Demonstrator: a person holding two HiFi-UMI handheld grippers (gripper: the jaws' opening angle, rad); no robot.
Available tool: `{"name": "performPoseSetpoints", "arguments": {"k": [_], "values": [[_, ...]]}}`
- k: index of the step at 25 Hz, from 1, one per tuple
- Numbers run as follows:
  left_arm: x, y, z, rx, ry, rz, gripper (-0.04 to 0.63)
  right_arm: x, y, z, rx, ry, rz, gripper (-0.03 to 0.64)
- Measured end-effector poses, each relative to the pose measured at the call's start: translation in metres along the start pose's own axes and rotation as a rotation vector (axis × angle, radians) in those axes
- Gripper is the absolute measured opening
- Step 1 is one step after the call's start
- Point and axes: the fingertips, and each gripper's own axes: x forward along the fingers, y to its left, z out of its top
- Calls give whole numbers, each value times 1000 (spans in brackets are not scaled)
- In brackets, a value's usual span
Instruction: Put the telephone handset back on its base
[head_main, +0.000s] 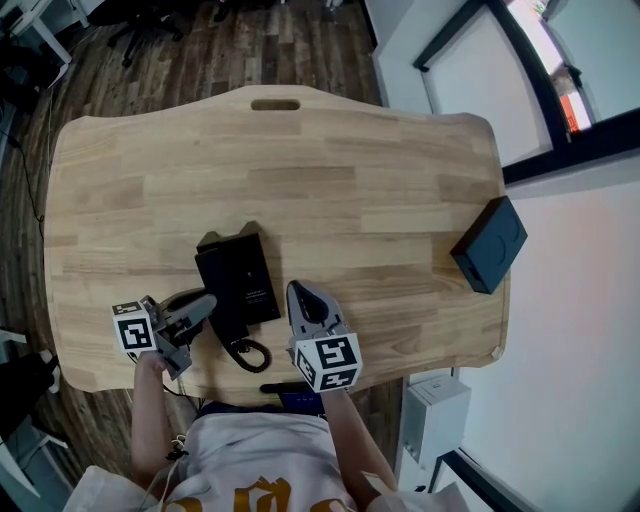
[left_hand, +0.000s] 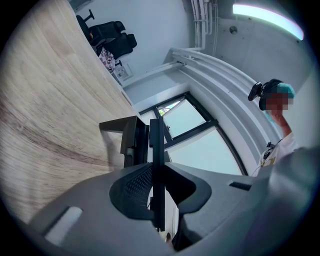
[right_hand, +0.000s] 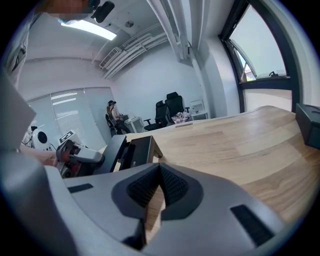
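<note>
Handset (left_hand: 157, 150) sits edge-on between the left gripper's (head_main: 205, 308) jaws, which are clamped on it. The base (head_main: 240, 270) lies just ahead of that gripper's tips, between the two grippers. The coiled cord (head_main: 250, 353) lies near the left gripper's right side. The right gripper (head_main: 297, 291) is closed on nothing, its tips together over the table (head_main: 350, 180), just right of the base.

Overhead; two low; shared table (head_main: 330, 160)

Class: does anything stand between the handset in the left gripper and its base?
Nothing visible does. The left gripper holds the handset right at the left side of the base; the right gripper sits empty on the other side.
</note>
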Motion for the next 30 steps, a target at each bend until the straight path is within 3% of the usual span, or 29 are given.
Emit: {"name": "performPoseSetpoints", "arguments": {"k": [30], "values": [[6, 23, 5, -1, 35, 33, 69, 18, -10, -9, 24, 40, 2, 6]]}}
